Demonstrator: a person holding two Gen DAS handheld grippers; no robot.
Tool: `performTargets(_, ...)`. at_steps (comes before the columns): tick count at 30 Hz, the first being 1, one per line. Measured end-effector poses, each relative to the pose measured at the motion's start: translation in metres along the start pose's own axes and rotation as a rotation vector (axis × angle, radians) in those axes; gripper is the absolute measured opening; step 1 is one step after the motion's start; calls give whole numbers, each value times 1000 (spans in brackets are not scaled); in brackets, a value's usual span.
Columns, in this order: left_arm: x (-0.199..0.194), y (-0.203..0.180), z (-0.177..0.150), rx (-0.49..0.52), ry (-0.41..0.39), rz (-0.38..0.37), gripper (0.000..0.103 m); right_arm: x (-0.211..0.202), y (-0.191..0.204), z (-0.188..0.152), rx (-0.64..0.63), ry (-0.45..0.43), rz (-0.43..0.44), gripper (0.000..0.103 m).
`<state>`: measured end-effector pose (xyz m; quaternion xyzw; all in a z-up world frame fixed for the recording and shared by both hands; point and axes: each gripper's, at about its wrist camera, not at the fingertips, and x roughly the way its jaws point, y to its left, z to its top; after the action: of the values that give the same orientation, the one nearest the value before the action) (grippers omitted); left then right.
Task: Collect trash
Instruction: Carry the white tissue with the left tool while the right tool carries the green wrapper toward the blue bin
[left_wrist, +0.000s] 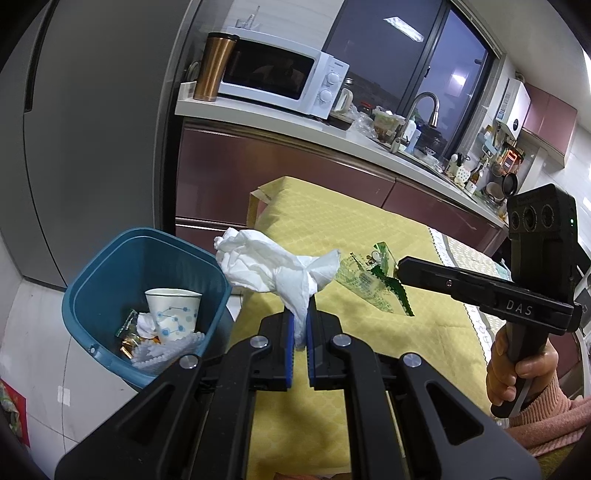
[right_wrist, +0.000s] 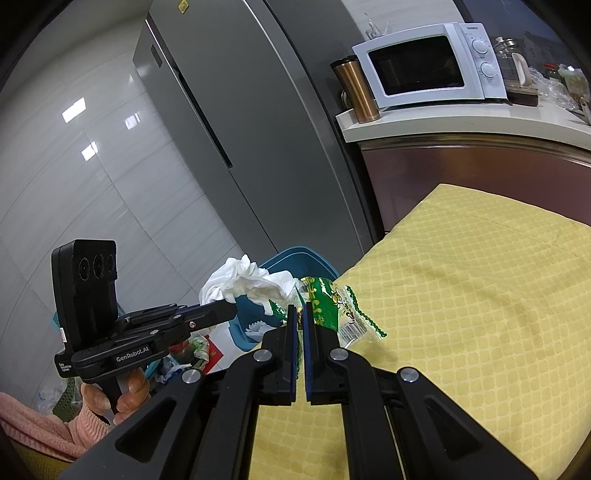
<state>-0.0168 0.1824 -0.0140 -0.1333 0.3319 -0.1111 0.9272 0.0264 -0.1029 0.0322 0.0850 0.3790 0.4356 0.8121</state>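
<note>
beside the blue bin (left_wrist: 92, 280), left tool (left_wrist: 300, 314) pinches white tissue (left_wrist: 266, 269); right tool (right_wrist: 300, 314) pinches green wrapper (right_wrist: 332, 302)

a: surface? table (left_wrist: 332, 229) under a yellow quilted cloth (right_wrist: 480, 295), bare where it shows

b: floor?

a: pale glossy tiles (left_wrist: 37, 350). blue bin (left_wrist: 92, 295) stands on them, just beside the table's corner

tissue (left_wrist: 266, 266): crumpled paper | wrapper (left_wrist: 373, 280): glossy plastic | bin (left_wrist: 92, 280): smooth plastic
</note>
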Motion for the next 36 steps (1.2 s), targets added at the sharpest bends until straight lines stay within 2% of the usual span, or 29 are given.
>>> performTargets(36, -11, 29, -2, -59, -13, 86, 5, 31, 26, 15, -76, 35, 45, 2)
